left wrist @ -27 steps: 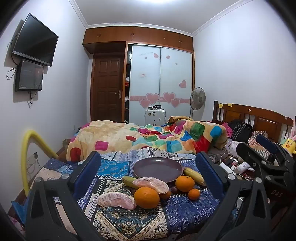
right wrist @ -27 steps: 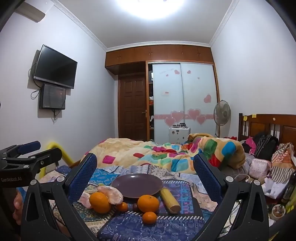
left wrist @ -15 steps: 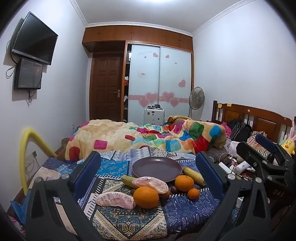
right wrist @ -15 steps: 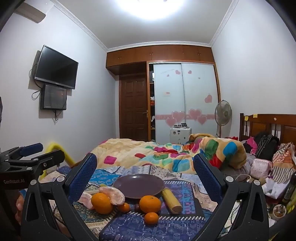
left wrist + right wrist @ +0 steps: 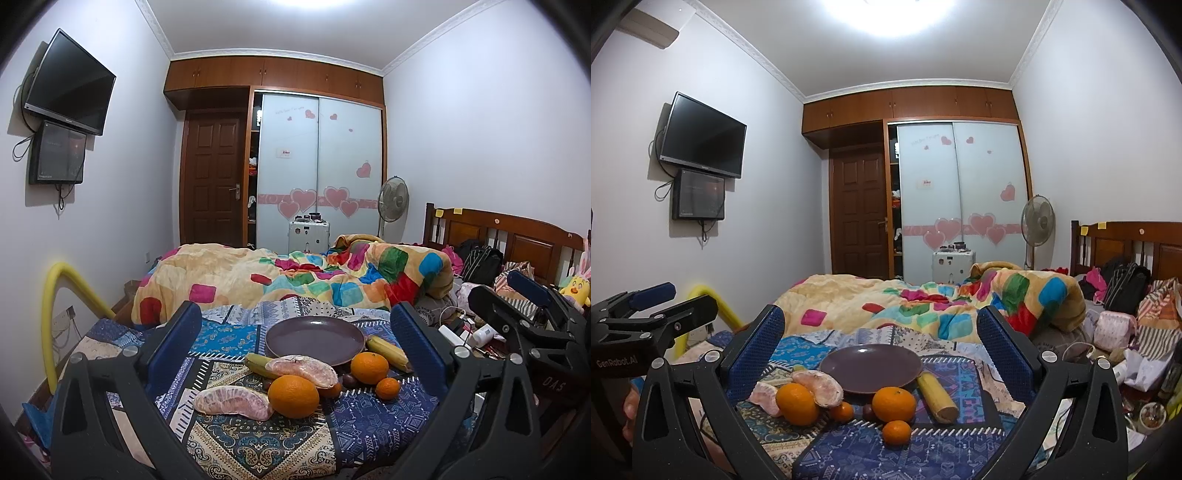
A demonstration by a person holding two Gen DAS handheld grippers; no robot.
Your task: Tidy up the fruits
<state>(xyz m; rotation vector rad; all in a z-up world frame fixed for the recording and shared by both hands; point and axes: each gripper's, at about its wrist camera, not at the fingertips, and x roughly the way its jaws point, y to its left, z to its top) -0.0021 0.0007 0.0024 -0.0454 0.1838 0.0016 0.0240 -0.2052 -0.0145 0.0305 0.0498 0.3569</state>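
Both the left tongs point(image 5: 295, 347) and right tongs point(image 5: 881, 349) gape wide, holding nothing; fruit lies around the empty plate point(image 5: 870, 363) from five to nine o'clock. Oranges point(image 5: 894, 404) feel firm: grip across the middle; peeled segments point(image 5: 233, 402) bruise easily

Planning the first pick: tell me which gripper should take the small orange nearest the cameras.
Right, probably. The small orange sits centred between the open right gripper. For the open left gripper the same orange lies off towards its right finger.
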